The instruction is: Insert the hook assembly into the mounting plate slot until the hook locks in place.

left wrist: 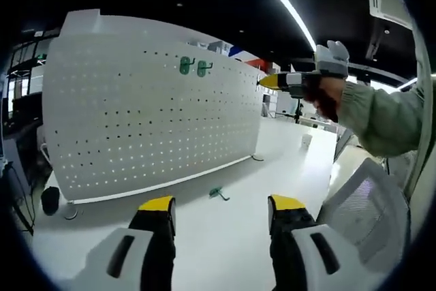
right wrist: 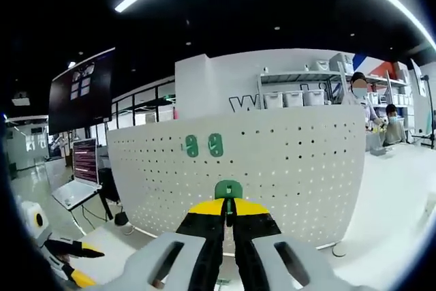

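Note:
A white pegboard (left wrist: pixel 150 120) stands upright on the white table (left wrist: pixel 286 155), with two green hooks (left wrist: pixel 194 67) hung side by side near its top. A third green hook (left wrist: pixel 218 193) lies on the table in front of the board. My left gripper (left wrist: pixel 222 204) is open above the table, just short of that loose hook. My right gripper (right wrist: pixel 228 206) is shut on a green hook (right wrist: pixel 228 189) and points at the pegboard (right wrist: pixel 286 168) below the two mounted hooks (right wrist: pixel 204 145). In the left gripper view the right gripper (left wrist: pixel 269 81) comes in from the right, held by a hand.
A laptop (right wrist: pixel 75 192) and a dark screen (right wrist: pixel 82 90) stand left of the board. Shelves with boxes (right wrist: pixel 293 97) and people are behind it. A grey mesh chair (left wrist: pixel 361 209) is at the table's right side. A green sleeve (left wrist: pixel 381 117) crosses the upper right.

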Demonstrator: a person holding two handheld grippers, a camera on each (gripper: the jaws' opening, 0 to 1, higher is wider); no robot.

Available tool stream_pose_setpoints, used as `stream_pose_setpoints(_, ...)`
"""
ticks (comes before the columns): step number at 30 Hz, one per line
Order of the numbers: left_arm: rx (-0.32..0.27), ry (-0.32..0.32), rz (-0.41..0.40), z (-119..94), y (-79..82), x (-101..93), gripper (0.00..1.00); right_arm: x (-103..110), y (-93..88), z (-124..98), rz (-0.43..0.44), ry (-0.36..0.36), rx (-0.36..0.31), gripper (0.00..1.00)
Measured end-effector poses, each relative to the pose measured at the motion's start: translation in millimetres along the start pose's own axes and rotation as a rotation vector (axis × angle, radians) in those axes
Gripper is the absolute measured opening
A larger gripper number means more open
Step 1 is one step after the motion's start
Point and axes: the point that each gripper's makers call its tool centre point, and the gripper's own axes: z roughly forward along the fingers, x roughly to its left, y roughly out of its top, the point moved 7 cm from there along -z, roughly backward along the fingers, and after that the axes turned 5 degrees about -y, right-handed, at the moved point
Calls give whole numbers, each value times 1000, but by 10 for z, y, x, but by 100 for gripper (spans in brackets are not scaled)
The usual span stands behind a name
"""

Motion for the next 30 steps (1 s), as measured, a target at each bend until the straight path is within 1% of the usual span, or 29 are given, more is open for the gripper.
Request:
stream_pose_setpoints(5,8,0,7,4,-17,-16,56,-28,47,127,-10,-4,-10,1)
stream_pose_setpoints(22,24,-9,-4,40,-60,-25,56,-56,328,601,-22,0,-64,1)
stream_pose_setpoints(30,22,-15,-7,42,-63,-31,56,-76,380,740,-21,-10,-80,1)
